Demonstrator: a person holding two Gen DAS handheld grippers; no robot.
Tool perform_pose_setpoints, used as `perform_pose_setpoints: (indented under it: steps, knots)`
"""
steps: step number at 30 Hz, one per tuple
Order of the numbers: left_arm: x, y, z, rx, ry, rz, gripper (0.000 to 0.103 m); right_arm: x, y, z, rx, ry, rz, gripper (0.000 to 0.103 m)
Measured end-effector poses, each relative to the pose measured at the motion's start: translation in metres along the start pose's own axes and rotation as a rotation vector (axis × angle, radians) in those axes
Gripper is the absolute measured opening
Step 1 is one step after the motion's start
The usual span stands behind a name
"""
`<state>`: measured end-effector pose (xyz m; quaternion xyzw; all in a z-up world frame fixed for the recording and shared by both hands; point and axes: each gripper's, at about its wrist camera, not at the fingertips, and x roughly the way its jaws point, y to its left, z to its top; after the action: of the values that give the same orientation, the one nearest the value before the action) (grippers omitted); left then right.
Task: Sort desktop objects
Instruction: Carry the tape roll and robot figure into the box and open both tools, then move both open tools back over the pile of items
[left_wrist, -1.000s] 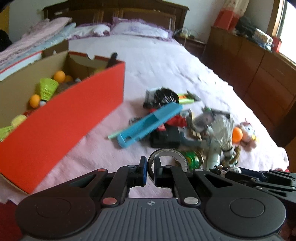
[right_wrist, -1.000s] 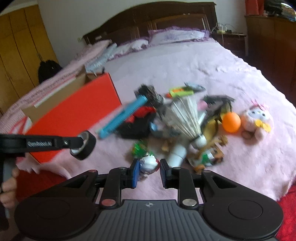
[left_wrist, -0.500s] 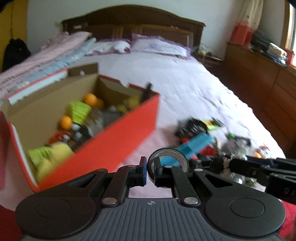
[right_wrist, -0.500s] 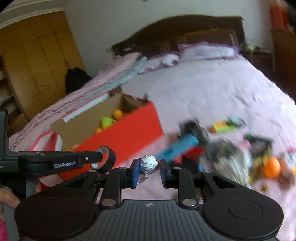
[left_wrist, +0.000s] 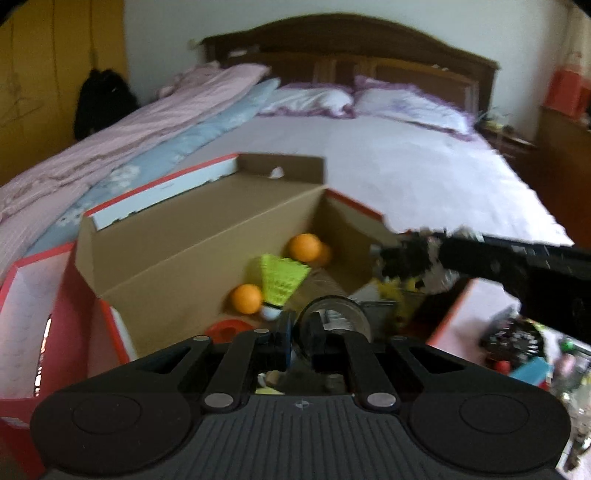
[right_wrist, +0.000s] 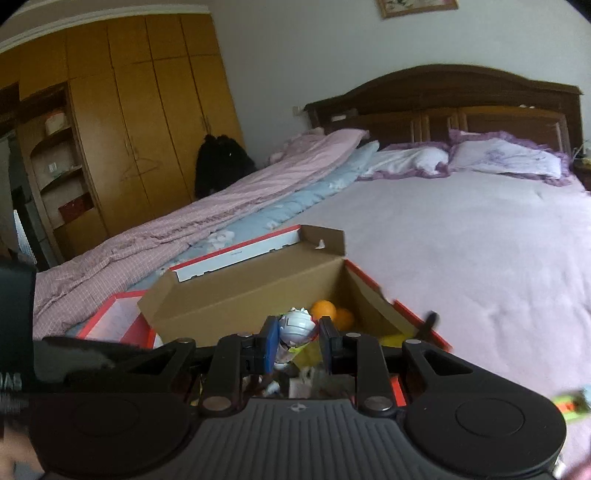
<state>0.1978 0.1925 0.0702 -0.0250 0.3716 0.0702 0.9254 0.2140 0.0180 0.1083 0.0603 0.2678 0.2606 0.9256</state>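
Observation:
My left gripper is shut on the rim of a black tape roll and holds it over the open red cardboard box. My right gripper is shut on a small white, red and blue toy figure, also above the box. Inside the box lie orange balls, a yellow-green shuttlecock and other small items. The right gripper's arm crosses the right of the left wrist view.
The box sits on a pink-sheeted bed with folded quilts to its left. The box lid lies at the left. Loose objects remain on the bed to the right. A wooden wardrobe stands far left.
Both grippers have lifted off the pile on the bed and swung left, and are now over the open box. Each still holds its object.

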Motion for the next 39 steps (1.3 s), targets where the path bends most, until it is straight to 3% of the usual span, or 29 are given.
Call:
perform_pose_setpoints:
  steps: [4, 8, 17, 23, 39]
  knots:
    - [0.005, 0.007, -0.002, -0.027, 0.012, 0.014, 0.025, 0.037, 0.009, 0.019, -0.007, 0.026, 0.010, 0.030]
    - [0.001, 0.007, -0.007, -0.036, 0.002, 0.021, 0.051, 0.041, 0.009, 0.016, -0.004, 0.042, 0.003, 0.037]
    - [-0.017, -0.015, -0.020, -0.010, -0.015, -0.010, 0.079, -0.001, -0.012, -0.023, 0.058, 0.045, -0.024, 0.046]
    - [-0.034, -0.040, -0.039, 0.023, -0.017, -0.055, 0.089, -0.044, -0.030, -0.057, 0.108, 0.043, -0.076, 0.052]
    - [-0.054, -0.096, -0.098, 0.085, 0.057, -0.132, 0.093, -0.127, -0.069, -0.146, 0.212, 0.095, -0.220, 0.057]
